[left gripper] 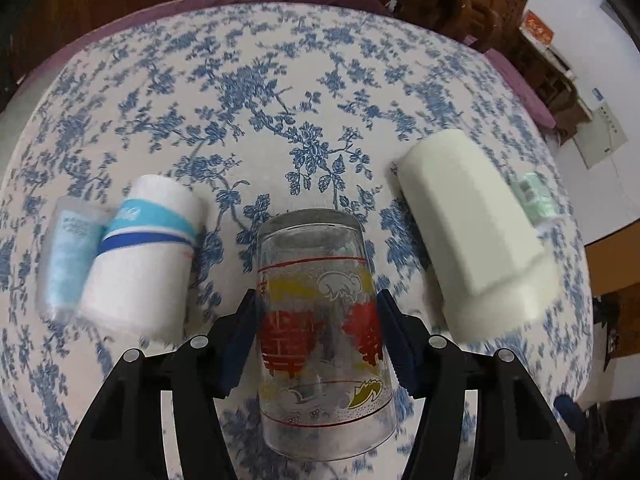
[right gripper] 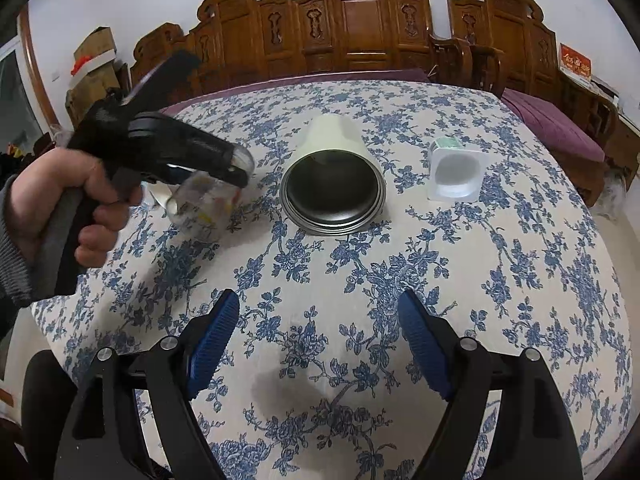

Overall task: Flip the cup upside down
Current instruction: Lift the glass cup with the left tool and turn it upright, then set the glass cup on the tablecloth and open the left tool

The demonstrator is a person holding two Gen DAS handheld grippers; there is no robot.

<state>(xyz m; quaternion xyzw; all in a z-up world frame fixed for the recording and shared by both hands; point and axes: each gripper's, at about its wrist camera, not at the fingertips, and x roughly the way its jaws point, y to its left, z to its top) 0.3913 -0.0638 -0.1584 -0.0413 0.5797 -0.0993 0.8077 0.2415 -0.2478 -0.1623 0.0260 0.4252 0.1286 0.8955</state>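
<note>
A clear glass cup [left gripper: 320,328] with red, yellow and white print is held between the blue pads of my left gripper [left gripper: 316,340], which is shut on its sides. The cup lies along the gripper's view, its base away from the camera and its mouth towards it, above the tablecloth. In the right wrist view the same cup [right gripper: 204,204] hangs tilted under the left gripper, held by a hand at the left. My right gripper [right gripper: 320,340] is open and empty above the table's near part.
On the floral tablecloth [left gripper: 280,92] lie a white cup with blue bands [left gripper: 148,252], a small blue-labelled cup [left gripper: 68,248], a cream tumbler on its side [left gripper: 472,224] [right gripper: 334,172] and a small yoghurt pot [left gripper: 534,196] [right gripper: 454,174]. Carved wooden chairs [right gripper: 360,24] stand behind the table.
</note>
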